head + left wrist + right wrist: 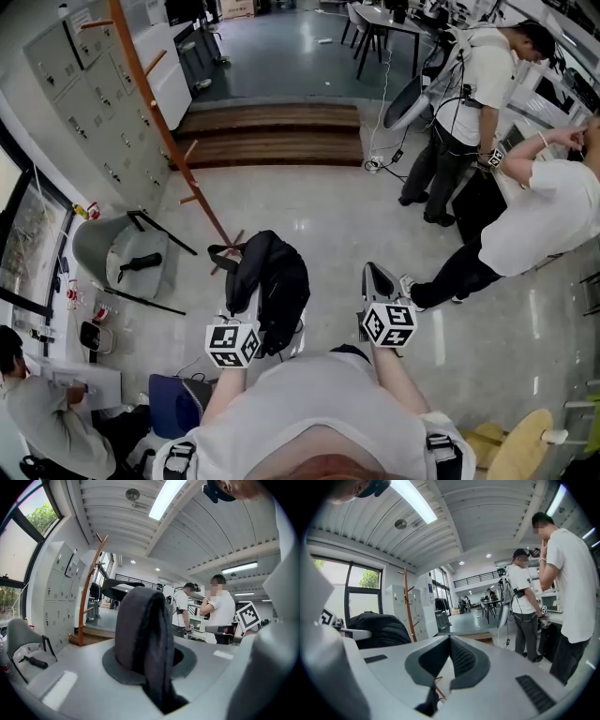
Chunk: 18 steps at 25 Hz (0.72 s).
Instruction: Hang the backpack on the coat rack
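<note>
Between you and the coat rack (178, 157) lies bare, glossy floor, and the backpack (272, 281) is not yet on a peg. It hangs in front of you from your left gripper (149, 653), whose claw is pinched onto a dark strap at the top of the bag. Your right gripper (450, 639) has its jaws pressed together at the tips with nothing between them, and it floats well apart from the bag on the right.

By my reading the pick-up is done. What remains is carrying the bag to the rack, raising the strap over one of the pegs (192, 145) and letting go.

Nothing stands directly in your path. A grey chair (117, 248) with a black object on its seat sits just beside the rack's foot, so keep the bag from swinging into it. Lockers (84, 94) line the wall behind the rack, and wooden steps (272, 131) run beyond it. Two people (469, 94) stand off to your right, well away.
</note>
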Each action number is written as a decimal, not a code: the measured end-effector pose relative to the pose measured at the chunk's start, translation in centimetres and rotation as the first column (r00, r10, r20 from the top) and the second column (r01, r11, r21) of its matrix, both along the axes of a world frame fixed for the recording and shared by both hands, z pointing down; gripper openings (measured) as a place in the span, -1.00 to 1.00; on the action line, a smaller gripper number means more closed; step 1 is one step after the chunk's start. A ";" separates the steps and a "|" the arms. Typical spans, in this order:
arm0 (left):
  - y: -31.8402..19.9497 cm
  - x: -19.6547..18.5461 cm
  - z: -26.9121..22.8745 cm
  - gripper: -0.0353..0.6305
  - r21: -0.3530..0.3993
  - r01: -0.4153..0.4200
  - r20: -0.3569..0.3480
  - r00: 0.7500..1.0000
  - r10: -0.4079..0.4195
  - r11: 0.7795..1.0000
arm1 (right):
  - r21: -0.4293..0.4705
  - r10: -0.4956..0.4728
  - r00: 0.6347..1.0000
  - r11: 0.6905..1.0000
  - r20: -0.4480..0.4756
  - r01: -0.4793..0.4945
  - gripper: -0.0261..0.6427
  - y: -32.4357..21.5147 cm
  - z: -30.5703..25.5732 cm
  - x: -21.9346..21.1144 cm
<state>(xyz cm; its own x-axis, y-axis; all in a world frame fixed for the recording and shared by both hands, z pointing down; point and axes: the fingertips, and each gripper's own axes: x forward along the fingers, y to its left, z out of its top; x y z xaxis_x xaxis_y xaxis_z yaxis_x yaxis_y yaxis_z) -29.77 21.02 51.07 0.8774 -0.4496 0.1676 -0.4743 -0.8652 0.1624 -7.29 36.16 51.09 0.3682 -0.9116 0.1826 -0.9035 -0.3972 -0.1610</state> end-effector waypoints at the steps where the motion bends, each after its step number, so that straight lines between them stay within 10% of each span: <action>1: -0.4 -0.2 0.1 -0.66 -0.001 0.002 0.002 1.000 -0.002 1.000 | -0.006 -0.005 1.000 1.000 -0.004 0.005 -0.90 -0.5 0.1 -0.3; 18: -9.9 6.9 2.2 -0.67 -0.032 0.091 0.048 0.995 -0.089 0.995 | -0.028 -0.059 0.997 0.998 0.052 0.061 -0.90 -10.5 3.5 8.4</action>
<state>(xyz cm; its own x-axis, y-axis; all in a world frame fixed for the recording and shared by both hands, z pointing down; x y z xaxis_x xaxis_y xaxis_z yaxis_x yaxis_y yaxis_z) -22.90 11.11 53.28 0.8243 -0.5198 0.2243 -0.5580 -0.8128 0.1670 1.10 25.65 54.59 0.3025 -0.9257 0.2269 -0.9169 -0.3476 -0.1961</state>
